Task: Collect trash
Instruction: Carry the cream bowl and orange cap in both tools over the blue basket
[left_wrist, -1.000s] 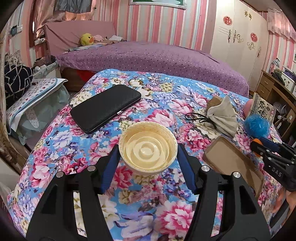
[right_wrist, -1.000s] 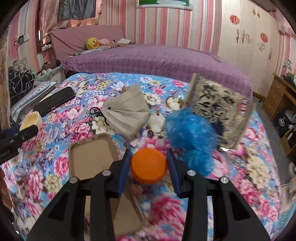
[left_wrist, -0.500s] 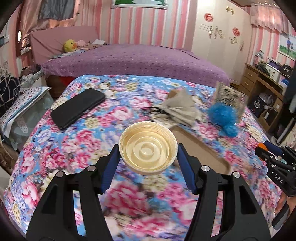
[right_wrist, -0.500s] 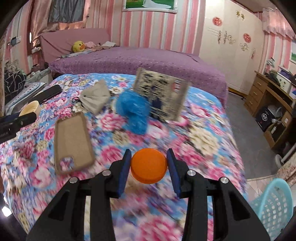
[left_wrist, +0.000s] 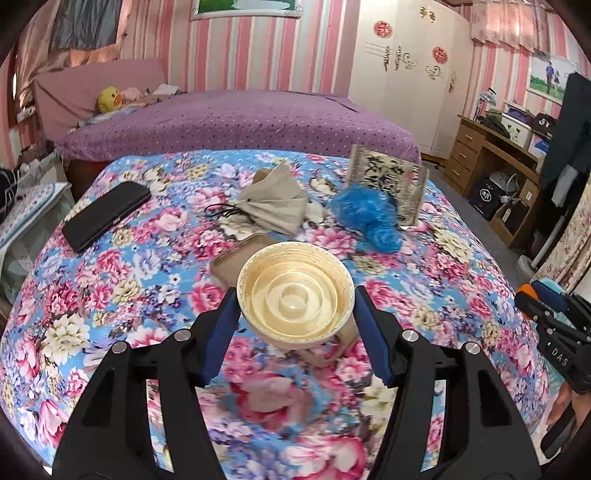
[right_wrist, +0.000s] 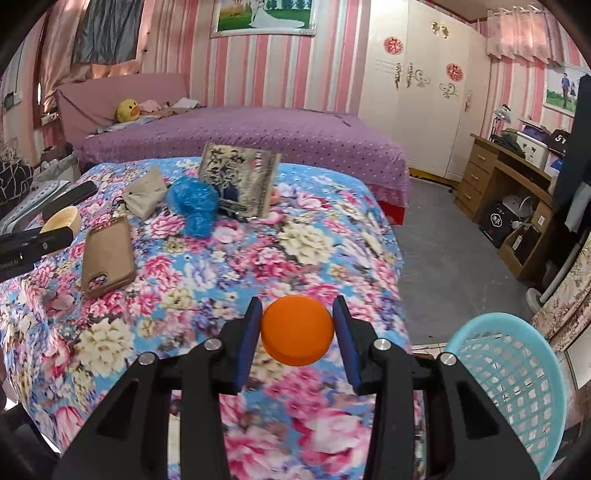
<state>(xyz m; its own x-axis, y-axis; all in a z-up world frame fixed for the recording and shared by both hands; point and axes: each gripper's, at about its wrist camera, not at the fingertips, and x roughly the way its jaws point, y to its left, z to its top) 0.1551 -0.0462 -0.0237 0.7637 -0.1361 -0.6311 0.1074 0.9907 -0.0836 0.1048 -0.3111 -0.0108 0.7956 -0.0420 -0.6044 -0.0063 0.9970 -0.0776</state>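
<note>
My left gripper (left_wrist: 295, 312) is shut on a cream round lid (left_wrist: 295, 291), held hollow side toward the camera above the flowered bedspread (left_wrist: 147, 266). My right gripper (right_wrist: 297, 328) is shut on an orange cap (right_wrist: 297, 328) over the bed's right edge. A light-blue plastic basket (right_wrist: 513, 380) stands on the floor to its lower right. On the bed lie a crumpled blue bag (left_wrist: 365, 212) (right_wrist: 194, 203), a beige folded cloth (left_wrist: 275, 205) (right_wrist: 144, 192) and a printed packet (left_wrist: 388, 184) (right_wrist: 238, 173). The left gripper and lid (right_wrist: 62, 221) show at the right wrist view's left edge.
A brown phone case (right_wrist: 107, 254) and a black wallet (left_wrist: 105, 214) lie on the bed. A purple bed (right_wrist: 240, 136) stands behind. A wooden desk (right_wrist: 506, 177) and cluttered floor items sit at the right; grey floor (right_wrist: 454, 251) runs between bed and desk.
Both grippers have swept rightward across the bed with their loads still held. The basket has come into the right wrist view, and the blue bag and packet have slid left.
</note>
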